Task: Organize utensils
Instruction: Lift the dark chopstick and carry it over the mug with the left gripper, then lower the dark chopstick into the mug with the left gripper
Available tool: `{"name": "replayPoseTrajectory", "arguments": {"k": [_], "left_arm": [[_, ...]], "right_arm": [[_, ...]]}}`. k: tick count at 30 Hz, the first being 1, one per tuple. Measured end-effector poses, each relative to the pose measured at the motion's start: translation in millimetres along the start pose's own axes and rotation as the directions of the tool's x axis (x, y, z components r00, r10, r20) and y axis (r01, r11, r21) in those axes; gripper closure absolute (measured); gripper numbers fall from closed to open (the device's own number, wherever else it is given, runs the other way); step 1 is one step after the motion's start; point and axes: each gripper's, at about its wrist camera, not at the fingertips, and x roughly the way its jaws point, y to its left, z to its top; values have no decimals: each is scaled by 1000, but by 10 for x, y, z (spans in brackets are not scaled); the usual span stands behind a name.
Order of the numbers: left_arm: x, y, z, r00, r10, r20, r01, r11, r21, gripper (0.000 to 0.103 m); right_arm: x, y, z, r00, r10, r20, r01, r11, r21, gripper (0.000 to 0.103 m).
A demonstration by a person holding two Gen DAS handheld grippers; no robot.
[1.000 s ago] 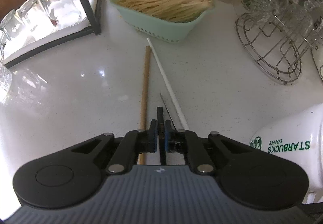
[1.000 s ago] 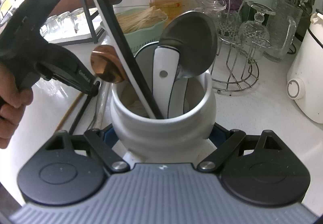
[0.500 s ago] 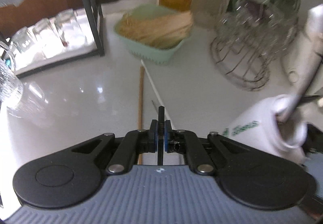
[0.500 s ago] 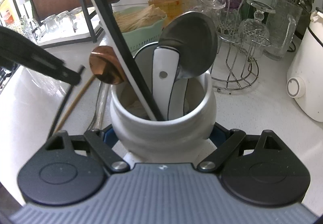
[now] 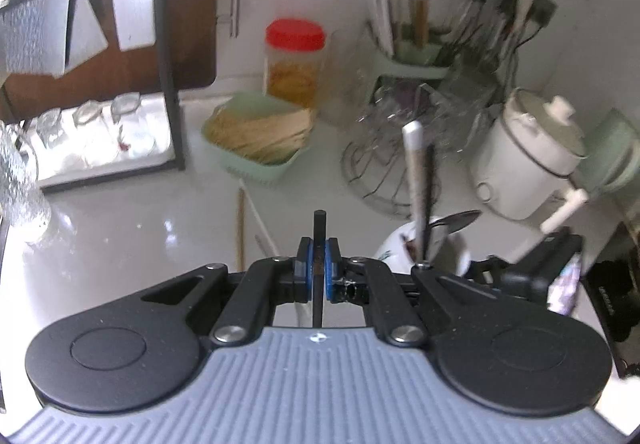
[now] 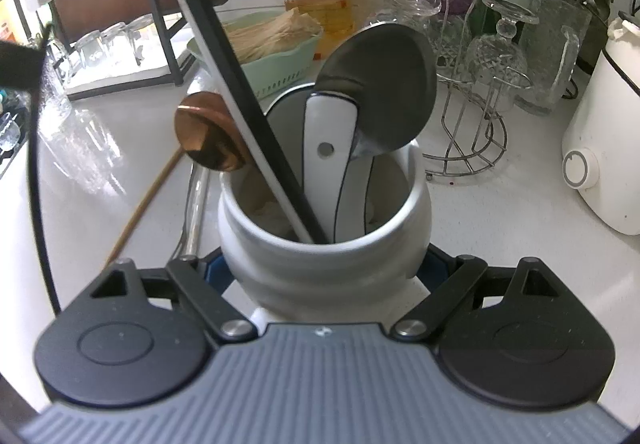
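Two grippers work a white kitchen counter [image 5: 120, 236]: the left gripper [image 5: 319, 268], clenched on a thin black chopstick [image 5: 318, 244], has risen well clear of the counter since a second ago, lifting the stick off the surface, where a brown wooden chopstick [image 5: 241, 228] stays lying. The right gripper [image 6: 324, 276] has not moved, its jaws clamped around a white ceramic utensil jar [image 6: 324, 256] holding a steel spoon [image 6: 384, 92] and copper spoon [image 6: 204, 140].
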Motion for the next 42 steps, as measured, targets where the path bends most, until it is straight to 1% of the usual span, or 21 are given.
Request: {"name": "replayPoseTrajectory", "arguments": {"k": [6, 18, 24, 27, 34, 42], "left_arm": [[-226, -52, 25, 998, -48, 46, 46, 998, 34, 96], [-387, -133, 102, 988, -133, 84, 123, 986, 116, 97], [-498, -158, 216, 982, -156, 104, 140, 979, 148, 97], [-588, -206, 303, 979, -155, 131, 128, 973, 191, 97], [-833, -289, 526, 963, -203, 176, 164, 964, 212, 97], [-1040, -445, 666, 947, -243, 209, 187, 949, 254, 97]], "right_arm": [[1, 8, -3, 1000, -2, 2, 2, 1000, 0, 11], [-21, 40, -50, 1000, -9, 26, 9, 1000, 10, 12], [-18, 41, -55, 1000, -11, 29, 11, 1000, 8, 12], [-17, 45, -58, 999, -14, 30, 13, 1000, 8, 12], [-17, 42, -52, 999, -14, 29, 14, 1000, 7, 11], [-7, 45, -60, 999, -14, 31, 14, 1000, 2, 12]]}}
